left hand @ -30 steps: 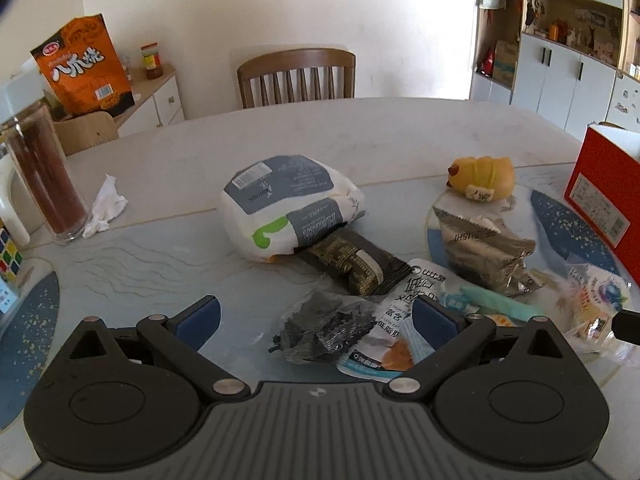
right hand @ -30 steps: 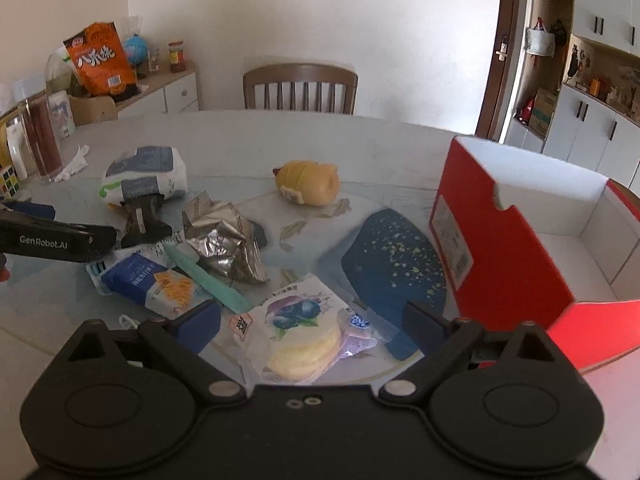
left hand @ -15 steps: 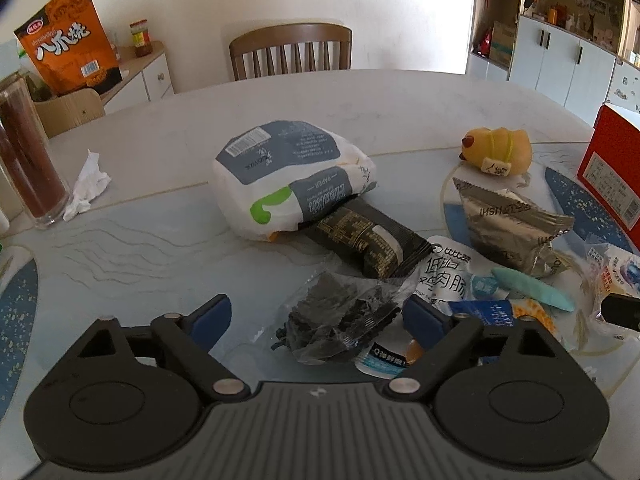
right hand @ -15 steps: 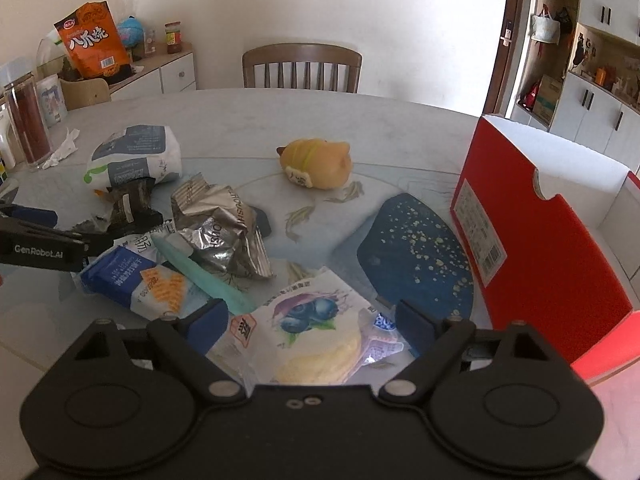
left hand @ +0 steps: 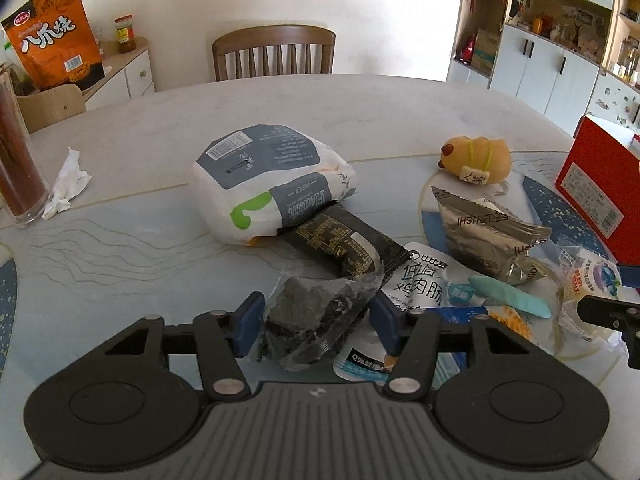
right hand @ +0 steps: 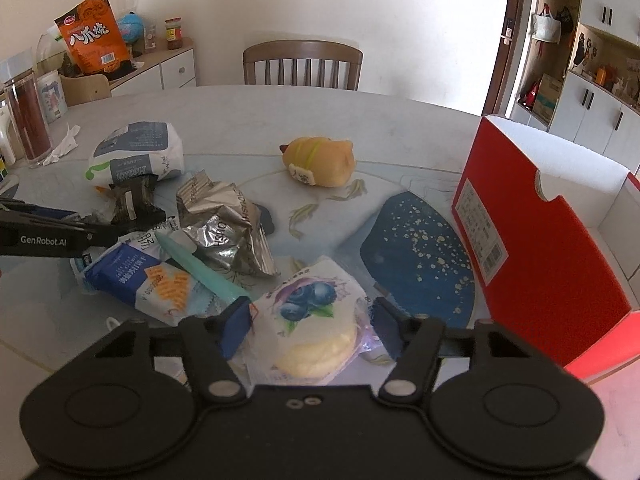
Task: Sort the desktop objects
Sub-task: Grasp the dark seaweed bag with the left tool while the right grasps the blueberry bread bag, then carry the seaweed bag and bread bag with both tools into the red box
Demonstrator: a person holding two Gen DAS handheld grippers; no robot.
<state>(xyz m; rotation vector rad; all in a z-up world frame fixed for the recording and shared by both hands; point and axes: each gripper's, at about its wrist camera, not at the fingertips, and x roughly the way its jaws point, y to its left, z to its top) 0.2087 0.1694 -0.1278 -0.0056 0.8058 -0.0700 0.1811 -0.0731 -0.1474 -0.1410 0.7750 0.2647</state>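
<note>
Both sets of jaws stand wide, each straddling a packet without pinching it. The left gripper (left hand: 316, 322) has its blue pads either side of a clear wrapper of dark, crumbly snack (left hand: 318, 320); gaps show on both sides, so I judge it is lined up for a squeeze, not gripping. That approach makes sense: the wrapper sits at the near edge of the pile, free of the other packets.

Left to right across the table (left hand: 160, 120): a tall glass jar (left hand: 16, 160) with a crumpled tissue (left hand: 66, 184) just beside it, well apart from the clutter. Then the white-and-grey bag (left hand: 272, 184), with a black snack bar (left hand: 340, 240) tucked under its near edge. Next the white chicken-breast pouch (left hand: 420, 280), a teal stick (left hand: 508, 296) lying across it, and the crumpled silver foil pack (left hand: 484, 236) behind. Farther back sits the yellow squishy toy (left hand: 476, 156), on its own.

On to the right gripper (right hand: 310, 324): it brackets the blueberry cake packet (right hand: 312, 320), pads near but, as far as I can tell, not yet pressing. The open red box (right hand: 532, 248) stands just to the right, probably the bin for this sorting, which would explain starting with the nearest packet. Soft cake inside, so a gentle close looks wise.
</note>
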